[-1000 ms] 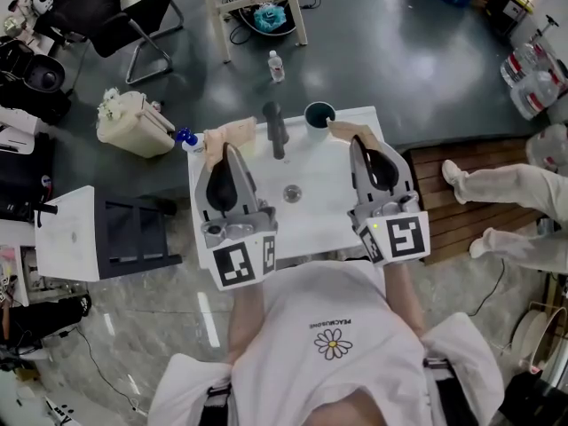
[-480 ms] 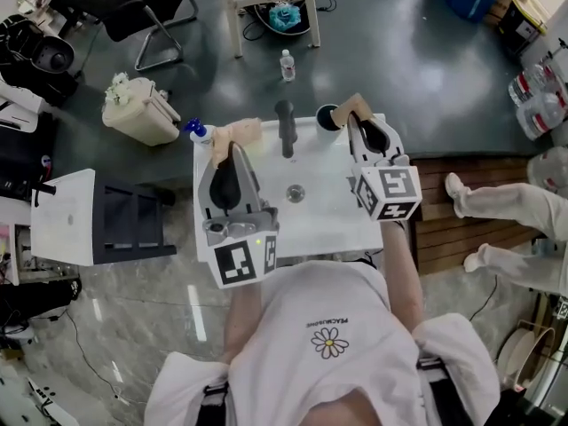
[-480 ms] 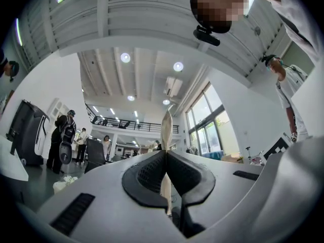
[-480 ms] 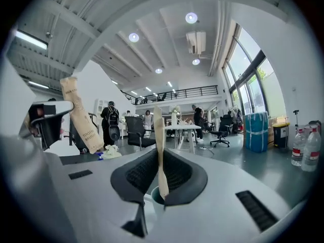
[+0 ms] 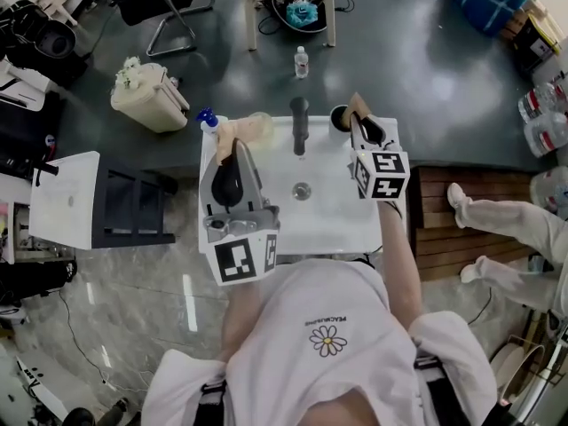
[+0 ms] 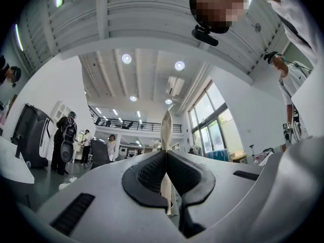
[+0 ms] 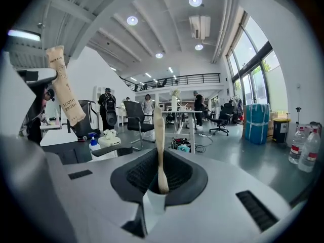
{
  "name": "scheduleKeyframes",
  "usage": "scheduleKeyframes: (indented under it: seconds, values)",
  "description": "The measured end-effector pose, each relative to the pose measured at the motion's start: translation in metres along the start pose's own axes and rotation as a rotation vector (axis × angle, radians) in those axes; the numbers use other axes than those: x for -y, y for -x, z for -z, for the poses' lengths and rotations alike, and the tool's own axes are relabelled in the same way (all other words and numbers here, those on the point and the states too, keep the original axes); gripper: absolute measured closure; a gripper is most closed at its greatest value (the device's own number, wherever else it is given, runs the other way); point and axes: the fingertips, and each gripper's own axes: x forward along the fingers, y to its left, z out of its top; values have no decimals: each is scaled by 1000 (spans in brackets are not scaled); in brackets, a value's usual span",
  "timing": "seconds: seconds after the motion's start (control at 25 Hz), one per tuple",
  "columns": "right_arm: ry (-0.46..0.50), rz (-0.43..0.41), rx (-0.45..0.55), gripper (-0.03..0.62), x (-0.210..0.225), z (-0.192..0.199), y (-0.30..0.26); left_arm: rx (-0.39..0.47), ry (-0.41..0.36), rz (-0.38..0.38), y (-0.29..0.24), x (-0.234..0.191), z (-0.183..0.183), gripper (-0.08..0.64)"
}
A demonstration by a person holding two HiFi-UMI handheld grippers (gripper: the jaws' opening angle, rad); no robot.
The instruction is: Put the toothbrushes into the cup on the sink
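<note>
My left gripper (image 6: 166, 161) has its jaws clamped shut on a wrapped toothbrush (image 6: 166, 128) that sticks out toward 12 o'clock. My right gripper (image 7: 160, 173) pinches a second toothbrush (image 7: 158, 130), just beside the cup (image 5: 340, 117) at the sink's (image 5: 330, 213) 1 o'clock corner.

White T-shirt (image 5: 284, 322), daisy print (image 5: 328, 341), black straps (image 5: 211, 403)

right hand-held gripper (image 5: 357, 118) swung to cup (image 5: 338, 116) (tilting upright)
</note>
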Motion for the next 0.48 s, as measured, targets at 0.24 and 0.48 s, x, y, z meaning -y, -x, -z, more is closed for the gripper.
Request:
scheduleKeyframes:
  seconds: [0.24, 0.48]
  values:
    - [-15, -8, -43, 561, 1, 14, -8, -6, -5, -14, 2, -6, -1, 545]
    - [-10, -17, -63, 561, -1, 23, -10, -6, -14, -20, 6, -8, 0, 545]
